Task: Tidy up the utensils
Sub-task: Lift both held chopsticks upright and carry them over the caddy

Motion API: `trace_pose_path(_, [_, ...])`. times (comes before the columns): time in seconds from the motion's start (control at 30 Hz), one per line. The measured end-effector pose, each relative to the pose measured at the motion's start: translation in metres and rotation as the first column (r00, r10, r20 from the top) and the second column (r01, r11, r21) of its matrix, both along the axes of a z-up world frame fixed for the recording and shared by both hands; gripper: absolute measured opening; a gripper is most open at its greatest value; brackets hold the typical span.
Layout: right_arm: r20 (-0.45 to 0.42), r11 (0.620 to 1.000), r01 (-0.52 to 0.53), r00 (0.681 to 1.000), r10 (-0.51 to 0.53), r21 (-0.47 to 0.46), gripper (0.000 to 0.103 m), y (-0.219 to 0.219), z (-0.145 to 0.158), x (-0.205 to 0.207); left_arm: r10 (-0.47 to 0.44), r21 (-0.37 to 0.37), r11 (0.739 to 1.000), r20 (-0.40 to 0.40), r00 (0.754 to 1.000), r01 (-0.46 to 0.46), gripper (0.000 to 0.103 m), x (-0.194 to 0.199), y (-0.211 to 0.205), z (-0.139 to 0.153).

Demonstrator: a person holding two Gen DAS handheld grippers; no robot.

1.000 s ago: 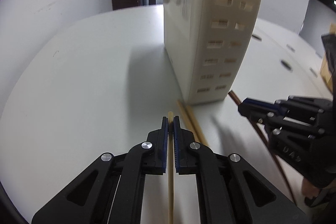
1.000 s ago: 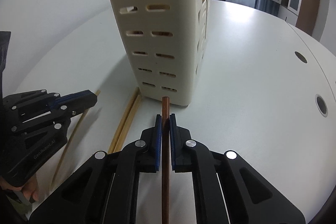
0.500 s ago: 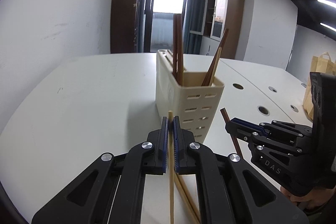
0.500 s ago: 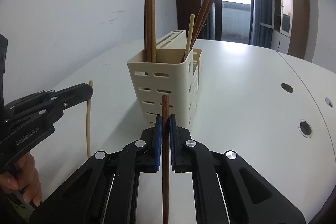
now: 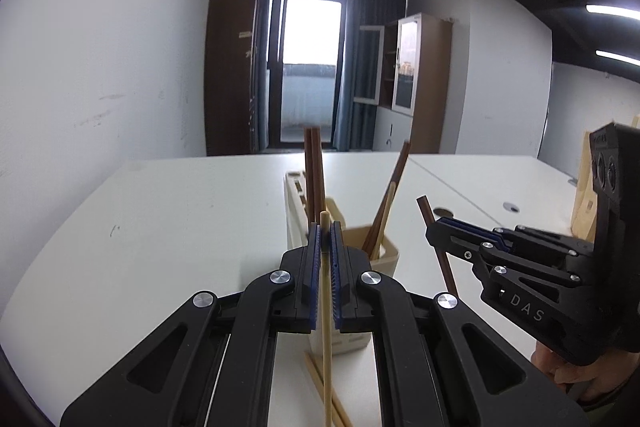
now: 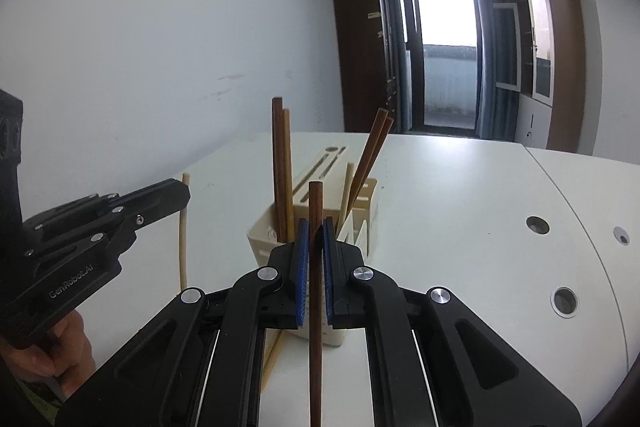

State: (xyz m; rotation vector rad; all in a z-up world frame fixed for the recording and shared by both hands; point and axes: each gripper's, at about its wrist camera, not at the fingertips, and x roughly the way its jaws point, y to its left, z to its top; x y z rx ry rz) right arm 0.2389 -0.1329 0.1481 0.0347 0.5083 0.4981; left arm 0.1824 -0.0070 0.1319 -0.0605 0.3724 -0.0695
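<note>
My left gripper (image 5: 327, 233) is shut on a light wooden chopstick (image 5: 327, 327) and holds it upright above the table, just in front of the cream utensil holder (image 5: 384, 253). My right gripper (image 6: 315, 231) is shut on a dark brown chopstick (image 6: 315, 307), also lifted, in front of the same holder (image 6: 264, 239). The holder has several dark and light chopsticks standing in it (image 6: 280, 167). Each gripper shows in the other's view: the right one (image 5: 436, 231) and the left one (image 6: 182, 195).
Two light chopsticks (image 5: 320, 383) lie on the white table (image 5: 160, 227) beside the holder's base. The table has round cable holes (image 6: 564, 301) on the right. A paper bag (image 5: 584, 195) stands at the far right.
Both grippers have risen from table level with their chopsticks, so the holder now sits lower and its open top is in view.
</note>
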Motion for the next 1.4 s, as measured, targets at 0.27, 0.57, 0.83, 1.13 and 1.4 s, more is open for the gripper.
trace_pose_path(0.27, [0.153, 0.996, 0.008, 0.988, -0.021, 0.086, 0.008, -0.010, 0.025, 0.009, 0.002, 0.015, 1.000, 0.108, 0.994, -0.004, 0.004, 0.004, -0.003, 0.019])
trace_pose_path(0.57, [0.261, 0.985, 0.009, 0.964, -0.055, 0.175, 0.008, -0.017, 0.038, 0.020, 0.007, -0.019, 1.000, 0.180, 0.984, -0.003, 0.004, 0.013, -0.004, 0.039])
trace_pose_path(0.83, [0.377, 0.956, -0.016, 0.921, -0.100, 0.293, 0.008, -0.028, 0.056, 0.016, 0.021, -0.019, 1.000, 0.298, 0.954, -0.016, 0.004, 0.003, -0.008, 0.054])
trace_pose_path(1.13, [0.499, 0.915, -0.054, 0.850, -0.168, 0.400, 0.007, -0.037, 0.061, 0.008, 0.040, -0.065, 0.998, 0.435, 0.900, -0.013, 0.004, -0.005, -0.001, 0.061])
trace_pose_path(1.4, [0.547, 0.885, -0.052, 0.802, -0.239, 0.463, 0.008, -0.039, 0.060, 0.017, 0.049, -0.078, 0.997, 0.527, 0.848, -0.010, 0.004, -0.006, -0.005, 0.062])
